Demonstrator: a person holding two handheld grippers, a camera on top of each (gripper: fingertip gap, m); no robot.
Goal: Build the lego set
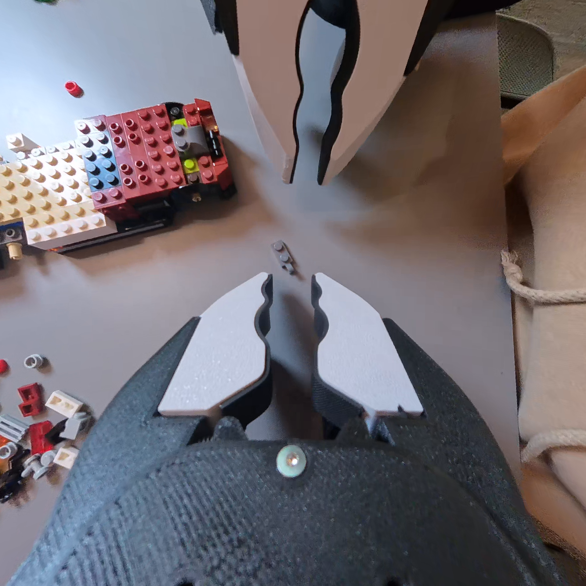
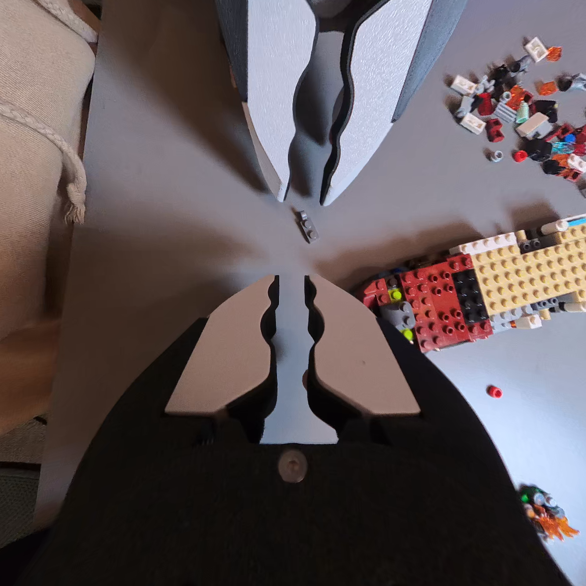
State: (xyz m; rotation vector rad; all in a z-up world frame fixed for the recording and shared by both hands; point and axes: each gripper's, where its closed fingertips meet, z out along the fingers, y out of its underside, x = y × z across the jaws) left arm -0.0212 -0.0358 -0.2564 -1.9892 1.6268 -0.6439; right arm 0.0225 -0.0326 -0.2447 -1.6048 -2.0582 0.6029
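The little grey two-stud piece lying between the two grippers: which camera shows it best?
The left wrist view: the grey piece lies on the table just ahead of the open left gripper. The right wrist view shows it too, farther from its own fingers.

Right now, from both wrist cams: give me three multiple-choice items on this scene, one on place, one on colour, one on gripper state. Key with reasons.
1. Where does the small grey plate lie?
A. on the brick model
B. on the bare table between the two grippers
C. in the loose-brick pile

2. What colour is the studded end of the brick model nearest the grippers?
A. dark red
B. green
C. white

3. How do the left gripper and right gripper stand?
A. both clamped on the plate
B. the left one holds a red stud
C. both parted, holding nothing

Key: B, it rests on the table just ahead of the left fingertips; A, red studs fill that end; C, table shows through both gaps.
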